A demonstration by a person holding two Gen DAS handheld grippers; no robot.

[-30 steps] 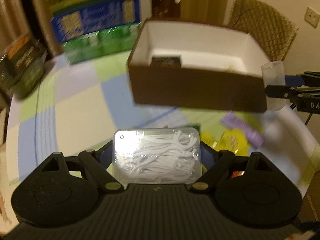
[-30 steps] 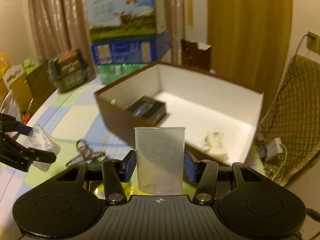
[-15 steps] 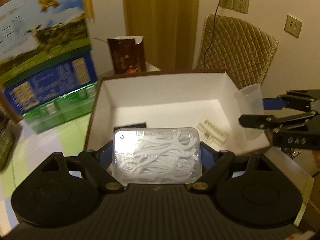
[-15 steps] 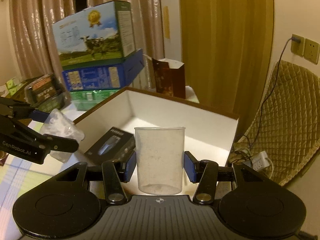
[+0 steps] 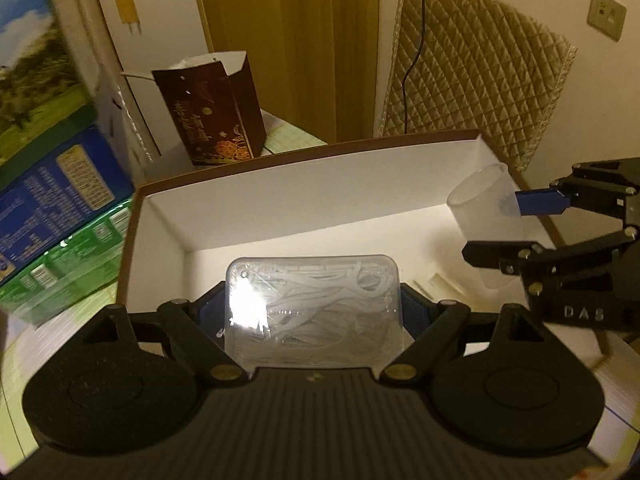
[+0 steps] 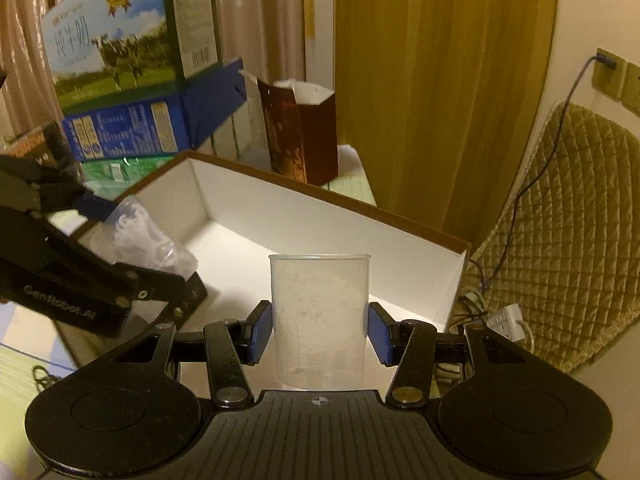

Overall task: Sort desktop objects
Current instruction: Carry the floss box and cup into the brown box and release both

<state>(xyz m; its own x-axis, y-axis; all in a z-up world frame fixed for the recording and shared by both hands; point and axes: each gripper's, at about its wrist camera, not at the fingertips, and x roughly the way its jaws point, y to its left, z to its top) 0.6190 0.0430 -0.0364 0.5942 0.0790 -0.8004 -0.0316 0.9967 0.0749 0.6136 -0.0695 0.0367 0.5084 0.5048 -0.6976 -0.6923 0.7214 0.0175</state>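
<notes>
Floss pick case [image 5: 312,308] hiding left tongs [image 5: 314,314] pads, box [image 5: 320,176] floor half-hidden

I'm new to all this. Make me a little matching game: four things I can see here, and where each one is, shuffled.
Things:
1. clear cup
2. case of floss picks
3. brown paper bag
4. quilted cushion

Places:
a. behind the white-lined box, on the table
b. in the left gripper
c. against the wall
d. in the right gripper

Pairs: 1-d, 2-b, 3-a, 4-c

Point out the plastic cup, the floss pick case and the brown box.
plastic cup [image 6: 319,320], right wrist view, front wall.
floss pick case [image 5: 314,308], left wrist view, clear lid.
brown box [image 6: 320,220], right wrist view, white inner wall.
</notes>
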